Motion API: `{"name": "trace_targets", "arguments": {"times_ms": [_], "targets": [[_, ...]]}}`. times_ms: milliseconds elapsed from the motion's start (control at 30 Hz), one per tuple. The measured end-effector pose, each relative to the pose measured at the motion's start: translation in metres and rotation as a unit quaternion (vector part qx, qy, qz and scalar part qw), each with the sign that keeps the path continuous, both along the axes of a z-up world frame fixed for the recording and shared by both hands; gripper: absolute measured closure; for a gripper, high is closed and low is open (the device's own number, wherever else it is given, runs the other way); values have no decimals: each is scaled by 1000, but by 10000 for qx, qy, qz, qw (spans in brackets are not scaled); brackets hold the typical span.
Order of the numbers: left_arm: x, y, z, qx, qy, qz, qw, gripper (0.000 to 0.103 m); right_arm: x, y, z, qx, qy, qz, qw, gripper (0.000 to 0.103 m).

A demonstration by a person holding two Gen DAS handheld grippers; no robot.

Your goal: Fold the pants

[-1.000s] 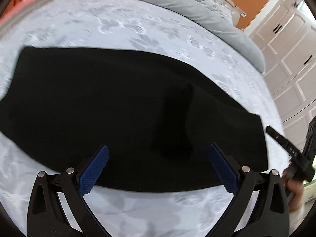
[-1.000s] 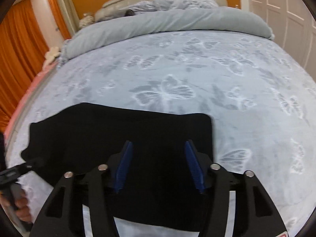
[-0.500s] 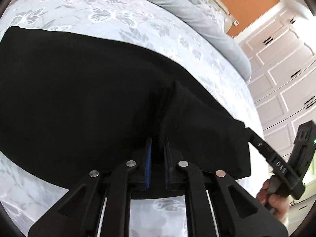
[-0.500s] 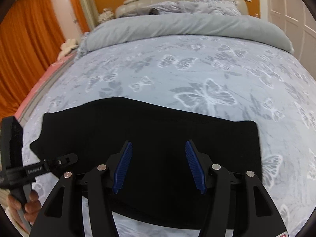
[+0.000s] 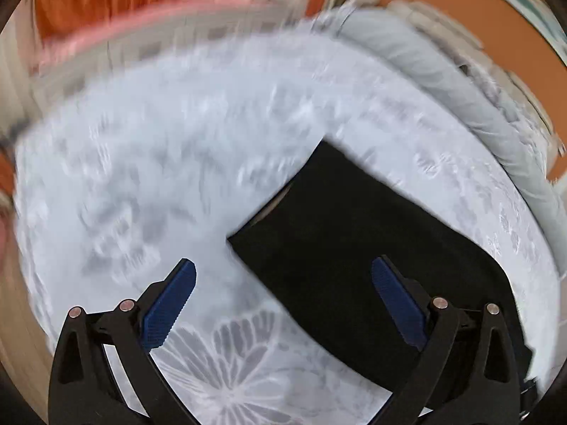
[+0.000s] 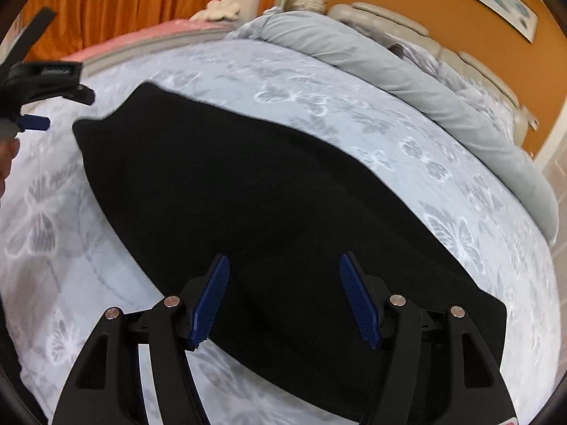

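Note:
Black pants point(image 6: 248, 184) lie flat as a long folded strip on the butterfly-print bed sheet point(image 6: 354, 113). My right gripper point(image 6: 284, 259) hovers over their near edge, open, with only cloth below the blue pads. In the blurred left wrist view the pants' left end point(image 5: 354, 248) lies below my left gripper point(image 5: 283, 265). Its jaws are opening wide, with one pad point(image 5: 170, 304) over bare sheet and the other over the cloth, gripping nothing. In the right wrist view, one blue pad point(image 6: 33, 123) of the left gripper shows at the far left, beyond the pants' end.
A rolled grey duvet point(image 6: 407, 71) and pillows lie along the head of the bed below a padded headboard point(image 6: 386, 17). Orange curtains point(image 6: 124, 7) and a pink bed edge point(image 6: 152, 35) lie beyond the left side. A hand point(image 6: 7, 156) shows at the far left.
Half a second ago the left gripper was shut on a fold of the pants; it has let go, opened wide and swung toward their left end. The right gripper slid left and rolled.

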State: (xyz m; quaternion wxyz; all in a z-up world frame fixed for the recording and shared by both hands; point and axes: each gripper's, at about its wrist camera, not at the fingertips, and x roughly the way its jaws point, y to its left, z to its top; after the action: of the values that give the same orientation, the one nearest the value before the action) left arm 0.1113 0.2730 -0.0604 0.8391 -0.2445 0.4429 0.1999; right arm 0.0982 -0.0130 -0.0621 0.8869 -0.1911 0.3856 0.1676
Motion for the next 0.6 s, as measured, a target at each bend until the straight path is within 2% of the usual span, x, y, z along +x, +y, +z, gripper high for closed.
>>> {"name": "trace_targets", "arguments": {"times_ms": [133, 233, 333, 433, 500, 600], "targets": [[6, 14, -33, -946, 282, 336, 9945, 5, 1, -8, 8, 149, -4, -168, 9997, 40], [5, 27, -48, -1375, 303, 699, 9876, 5, 1, -31, 17, 360, 67, -459, 9983, 38], [5, 30, -48, -1324, 316, 818, 9873, 5, 1, -71, 31, 395, -98, -928, 9948, 37], [14, 23, -51, -1188, 409, 789, 9889, 5, 2, -127, 42, 657, -149, -1643, 9841, 32], [19, 22, -53, -1055, 457, 798, 9902, 5, 2, -178, 42, 873, -62, -2233, 9708, 25], [16, 24, -52, -927, 422, 838, 9913, 5, 1, -242, 25, 1039, 342, -2922, 9501, 25]]}}
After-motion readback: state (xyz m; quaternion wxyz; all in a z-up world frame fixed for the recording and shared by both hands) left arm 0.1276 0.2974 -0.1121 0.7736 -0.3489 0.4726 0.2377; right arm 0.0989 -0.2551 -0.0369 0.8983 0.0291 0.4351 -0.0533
